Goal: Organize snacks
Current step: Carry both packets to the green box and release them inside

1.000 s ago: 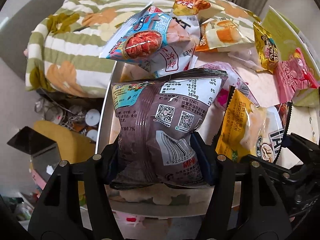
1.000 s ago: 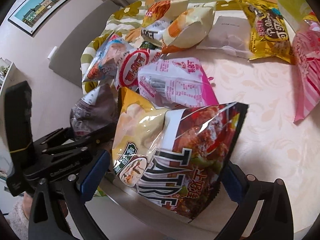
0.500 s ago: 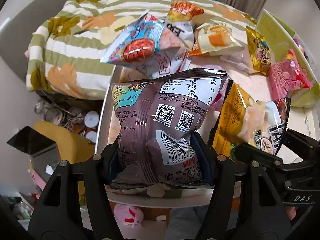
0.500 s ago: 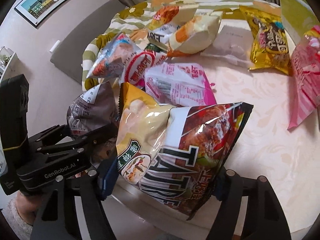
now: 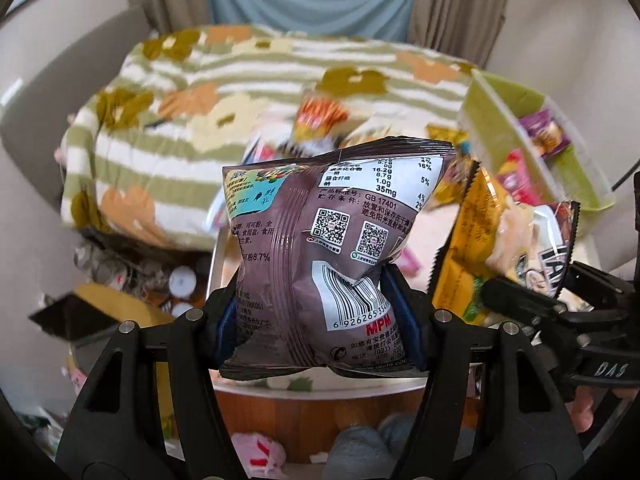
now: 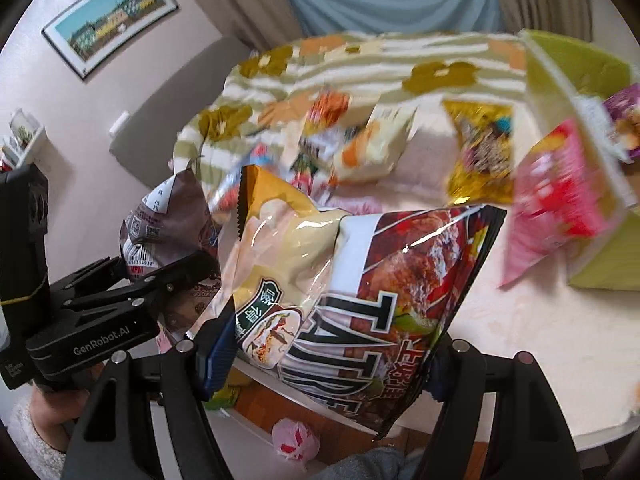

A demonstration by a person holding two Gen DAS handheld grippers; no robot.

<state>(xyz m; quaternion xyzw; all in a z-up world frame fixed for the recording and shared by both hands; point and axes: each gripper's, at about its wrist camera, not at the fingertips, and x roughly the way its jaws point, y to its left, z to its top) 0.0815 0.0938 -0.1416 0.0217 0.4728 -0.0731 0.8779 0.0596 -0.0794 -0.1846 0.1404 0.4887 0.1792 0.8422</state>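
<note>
Brown snack bag upright, pinched at lower sides, barcode facing camera. Yellow-and-red chip bag tilted, held above table edge. Other snacks blurred behind.

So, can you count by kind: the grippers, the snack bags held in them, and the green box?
Grippers: 2 (left gripper, right gripper)
Held snack bags: 2 (brown bag, yellow and red chips bag)
Boxes: 1 (green box)
Total: 5
</note>
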